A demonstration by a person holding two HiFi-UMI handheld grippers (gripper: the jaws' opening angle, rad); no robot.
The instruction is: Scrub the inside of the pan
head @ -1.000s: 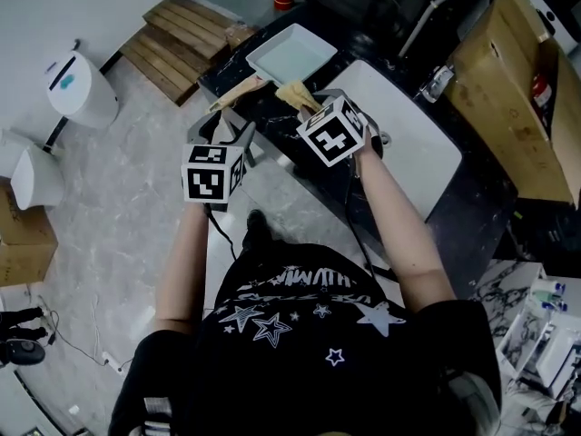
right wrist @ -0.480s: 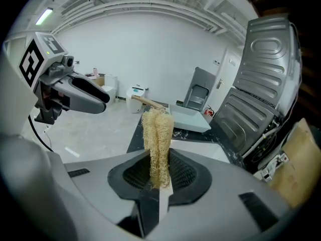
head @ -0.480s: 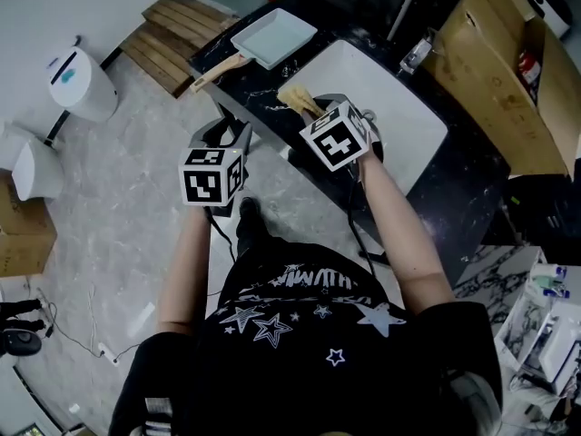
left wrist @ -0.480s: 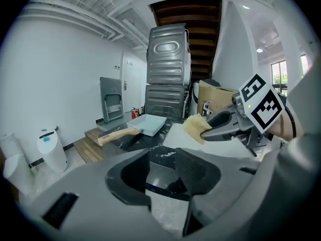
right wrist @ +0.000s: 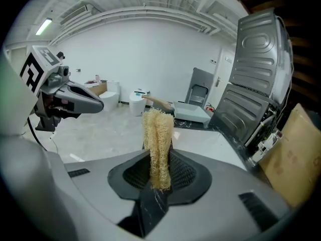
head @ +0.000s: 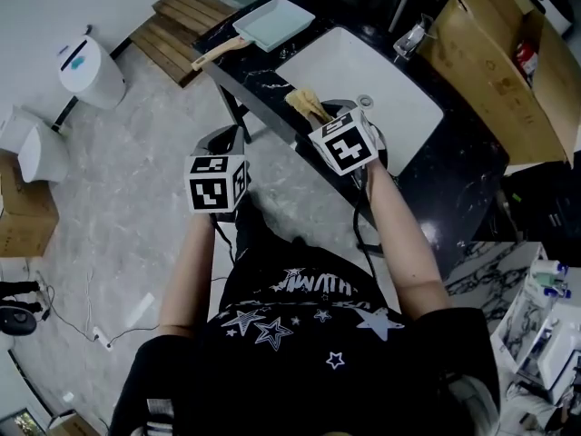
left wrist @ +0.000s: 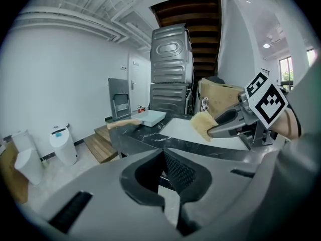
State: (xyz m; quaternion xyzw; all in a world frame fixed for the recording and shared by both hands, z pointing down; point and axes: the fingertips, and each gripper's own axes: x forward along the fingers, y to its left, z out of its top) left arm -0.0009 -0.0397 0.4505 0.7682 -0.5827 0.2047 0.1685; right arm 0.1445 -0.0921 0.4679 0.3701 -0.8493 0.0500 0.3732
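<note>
A square pale pan (head: 274, 21) with a wooden handle (head: 218, 53) rests at the far left end of the black marble counter (head: 263, 89). It also shows ahead as the pan (left wrist: 150, 117) in the left gripper view and the pan (right wrist: 190, 113) in the right gripper view. My right gripper (head: 320, 116) hovers over the counter's near edge, shut on a tan loofah scrubber (right wrist: 158, 144) that stands upright between the jaws. My left gripper (left wrist: 163, 157) hangs over the floor short of the counter, shut with nothing between its jaws. Both are well away from the pan.
A white sink basin (head: 363, 84) is set in the counter, with a faucet (head: 413, 39) behind it. A big cardboard box (head: 490, 53) stands at the right, wooden steps (head: 182, 16) and a white bin (head: 91, 66) at the left. Stacked metal cabinets (left wrist: 170, 74) rise behind the counter.
Both grippers have drawn back from the counter and sit lower in the head view. The pan now lies farther ahead. The loofah stays in the right gripper.
</note>
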